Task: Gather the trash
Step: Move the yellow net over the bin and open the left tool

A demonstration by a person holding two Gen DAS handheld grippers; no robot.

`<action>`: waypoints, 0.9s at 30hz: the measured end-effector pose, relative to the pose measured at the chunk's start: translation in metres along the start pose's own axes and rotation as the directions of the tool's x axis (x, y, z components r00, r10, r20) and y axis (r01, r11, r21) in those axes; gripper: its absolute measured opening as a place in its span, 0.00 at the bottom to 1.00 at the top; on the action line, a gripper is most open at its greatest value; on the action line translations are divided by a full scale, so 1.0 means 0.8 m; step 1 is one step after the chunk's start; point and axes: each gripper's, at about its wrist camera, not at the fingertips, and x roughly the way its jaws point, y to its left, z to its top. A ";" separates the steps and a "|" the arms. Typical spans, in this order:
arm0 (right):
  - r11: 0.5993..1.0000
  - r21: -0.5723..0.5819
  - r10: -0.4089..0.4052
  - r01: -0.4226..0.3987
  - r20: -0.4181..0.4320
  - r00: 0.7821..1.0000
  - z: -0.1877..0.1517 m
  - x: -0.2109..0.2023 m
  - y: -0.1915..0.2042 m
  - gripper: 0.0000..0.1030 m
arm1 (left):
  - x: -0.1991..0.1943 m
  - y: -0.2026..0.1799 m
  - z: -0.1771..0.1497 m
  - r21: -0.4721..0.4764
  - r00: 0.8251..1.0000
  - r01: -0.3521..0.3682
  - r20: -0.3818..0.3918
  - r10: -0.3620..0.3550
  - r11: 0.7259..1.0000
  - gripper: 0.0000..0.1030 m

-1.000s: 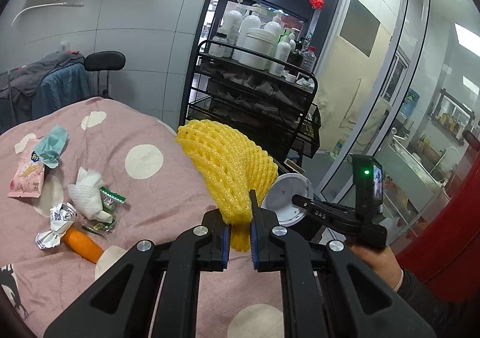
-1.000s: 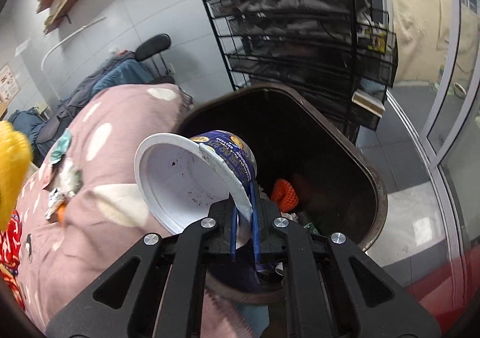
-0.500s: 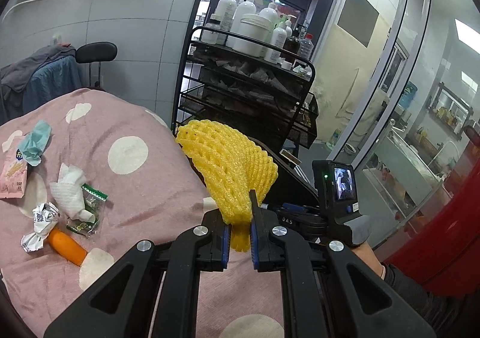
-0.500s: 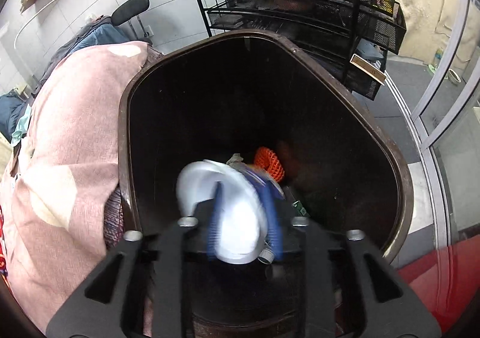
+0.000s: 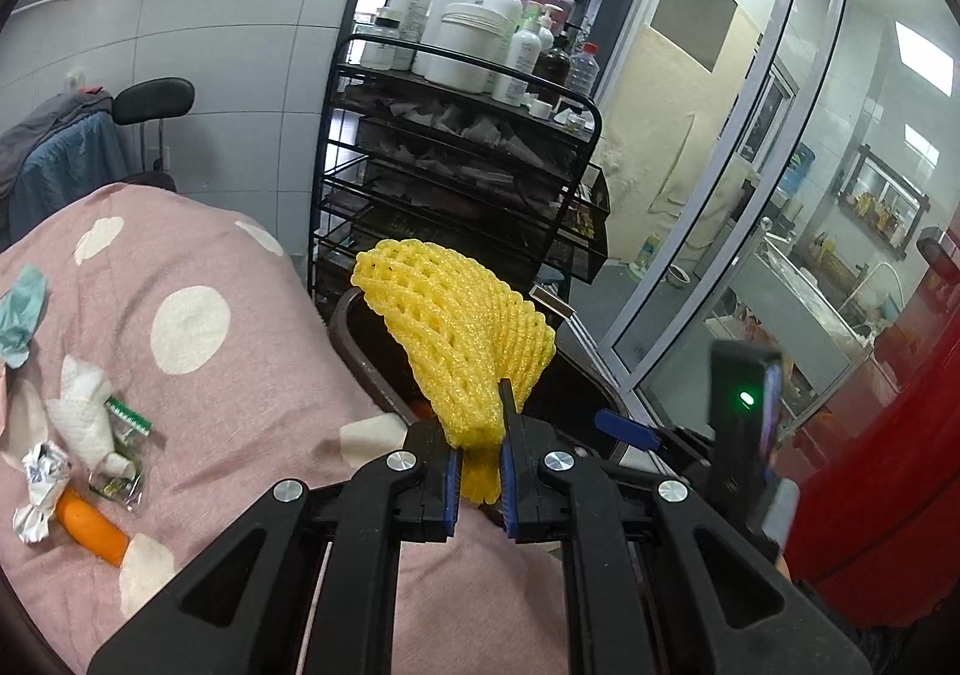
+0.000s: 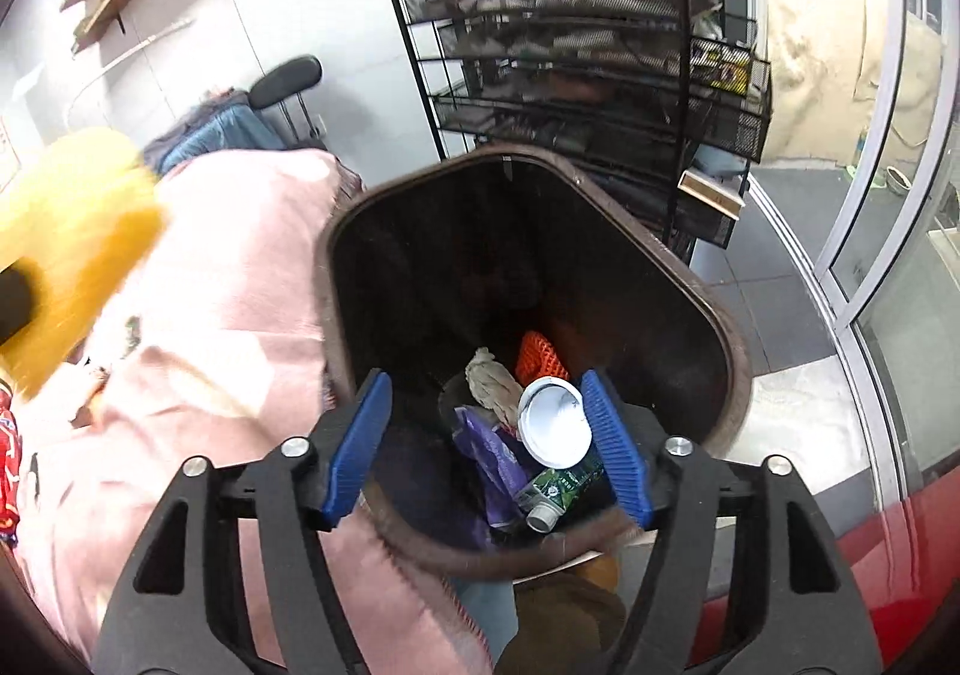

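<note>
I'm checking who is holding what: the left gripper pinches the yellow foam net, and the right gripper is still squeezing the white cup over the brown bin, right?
Not quite. The right gripper is open and empty; the white plastic cup already lies inside the brown trash bin, as the right wrist view shows. The left gripper does pinch the yellow foam net.

Black wire rack (image 5: pixel 456 183) with white bottles (image 5: pixel 462 39)

The yellow foam net (image 5: pixel 462 339) is clamped between the fingers of the left gripper (image 5: pixel 480 474), above the near rim of the bin (image 5: pixel 360 357). Beside the bin, a carrot (image 5: pixel 93 525) and wrappers (image 5: pixel 42 480) are seen on the pink blanket (image 5: pixel 240 375).
</note>
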 end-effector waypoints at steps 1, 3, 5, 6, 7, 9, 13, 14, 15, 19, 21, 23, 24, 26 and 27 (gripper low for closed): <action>1.000 0.002 0.001 -0.001 0.008 1.000 -0.003 -0.007 0.000 0.69 | 0.005 -0.002 0.003 0.004 1.000 0.008 -0.009 -0.008 1.000 0.10; 1.000 0.007 0.010 -0.010 0.022 1.000 -0.010 -0.021 0.000 0.69 | 0.017 -0.003 0.007 0.001 0.999 0.023 -0.029 -0.023 1.000 0.10; 1.000 0.005 0.011 -0.011 0.030 0.999 -0.014 -0.031 0.001 0.72 | 0.026 -0.006 0.009 0.003 0.999 0.030 -0.046 -0.030 1.000 0.10; 1.000 0.003 0.009 -0.009 0.034 0.999 -0.015 -0.036 0.001 0.74 | 0.032 -0.007 0.010 0.005 0.998 0.033 -0.057 -0.033 0.999 0.10; 1.000 0.000 0.003 -0.003 0.039 0.999 -0.018 -0.040 0.001 0.75 | 0.038 -0.008 0.010 0.009 0.997 0.036 -0.067 -0.036 0.999 0.10; 1.000 -0.009 -0.009 0.009 0.041 0.999 -0.022 -0.046 0.002 0.76 | 0.052 -0.012 0.012 0.016 0.995 0.045 -0.095 -0.043 0.999 0.10; 1.000 0.002 -0.005 0.004 0.034 0.999 -0.029 -0.054 -0.001 0.76 | 0.085 -0.015 0.011 0.027 0.987 0.048 -0.153 -0.043 0.998 0.10; 1.000 0.003 -0.005 0.005 0.034 0.999 -0.031 -0.056 -0.002 0.77 | 0.095 -0.015 0.012 0.026 0.984 0.049 -0.173 -0.043 0.998 0.10; 1.000 0.003 -0.010 0.010 0.036 0.999 -0.034 -0.059 -0.002 0.77 | 0.101 -0.016 0.011 0.030 0.981 0.051 -0.190 -0.045 0.998 0.10; 1.000 -0.002 -0.024 0.025 0.039 0.999 -0.044 -0.065 -0.003 0.78 | 0.131 -0.023 0.014 0.068 0.969 0.038 -0.248 -0.020 0.997 0.10; 1.000 0.000 -0.027 0.027 0.032 0.999 -0.046 -0.066 -0.005 0.79 | 0.143 -0.028 0.016 0.074 0.962 0.044 -0.271 -0.023 0.996 0.10; 1.000 0.005 -0.028 0.028 0.029 0.999 -0.048 -0.068 -0.008 0.79 | 0.150 -0.032 0.016 0.092 0.960 0.028 -0.280 -0.001 0.995 0.10; 1.000 0.006 -0.028 0.028 0.029 0.999 -0.049 -0.069 -0.008 0.79 | 0.153 -0.034 0.015 0.099 0.957 0.022 -0.289 0.008 0.995 0.12; 1.000 0.007 -0.029 0.029 0.028 0.999 -0.049 -0.069 -0.009 0.79 | 0.156 -0.036 0.013 0.100 0.952 0.035 -0.305 -0.003 0.994 0.21; 1.000 0.008 -0.027 0.027 0.027 0.999 -0.050 -0.069 -0.009 0.79 | 0.156 -0.036 0.014 0.101 0.951 0.036 -0.308 -0.003 0.994 0.37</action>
